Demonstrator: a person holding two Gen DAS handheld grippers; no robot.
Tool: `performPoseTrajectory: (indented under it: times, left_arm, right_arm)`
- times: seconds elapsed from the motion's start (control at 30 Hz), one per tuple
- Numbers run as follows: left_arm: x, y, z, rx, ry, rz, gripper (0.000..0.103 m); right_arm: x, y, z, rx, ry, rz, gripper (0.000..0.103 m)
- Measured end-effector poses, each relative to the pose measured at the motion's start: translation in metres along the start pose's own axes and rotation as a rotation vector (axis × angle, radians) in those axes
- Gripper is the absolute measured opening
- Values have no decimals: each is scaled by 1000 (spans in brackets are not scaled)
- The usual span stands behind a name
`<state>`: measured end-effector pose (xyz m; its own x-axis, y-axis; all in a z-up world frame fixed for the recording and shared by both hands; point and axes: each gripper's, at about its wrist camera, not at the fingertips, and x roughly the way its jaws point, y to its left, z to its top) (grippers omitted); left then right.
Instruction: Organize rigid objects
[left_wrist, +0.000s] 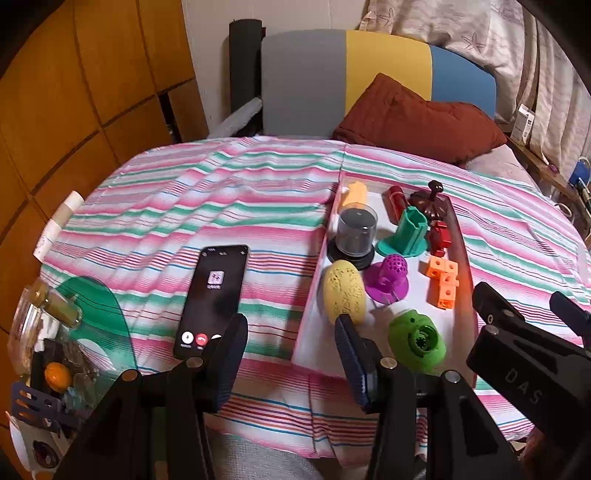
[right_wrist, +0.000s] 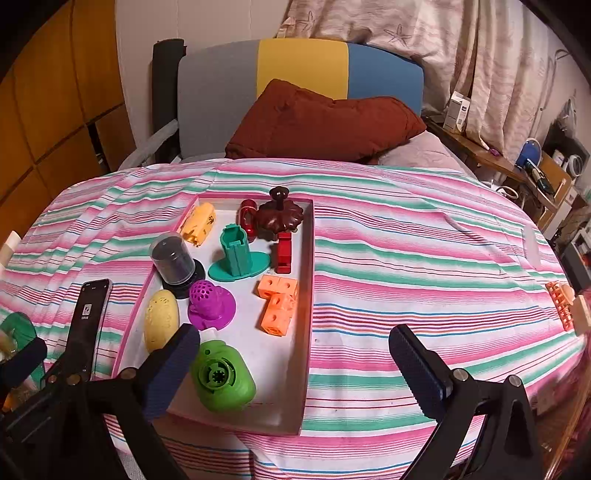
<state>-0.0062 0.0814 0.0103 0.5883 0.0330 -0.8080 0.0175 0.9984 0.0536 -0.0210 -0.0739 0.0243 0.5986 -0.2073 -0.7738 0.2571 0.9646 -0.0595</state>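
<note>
Ahead of your wide, empty right tool (right_wrist: 295, 363) sits the tray (right_wrist: 306, 295), green piece (right_wrist: 223, 376) nearest; your left tool (left_wrist: 291, 354) gapes wide beside the phone (left_wrist: 214, 295).

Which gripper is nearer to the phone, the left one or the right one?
Left. The left gripper hangs open with one finger just over the phone. The right gripper is open over the tray's near end, further off.
</note>
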Motion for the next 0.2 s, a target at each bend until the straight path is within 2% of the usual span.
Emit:
performPoseTrajectory:
  times: [0.2]
  left_arm:
    - [0, -2, -2, -4, -20, 33, 50]
  right_arm:
    - [4, -5, -1, 10, 12, 11, 103]
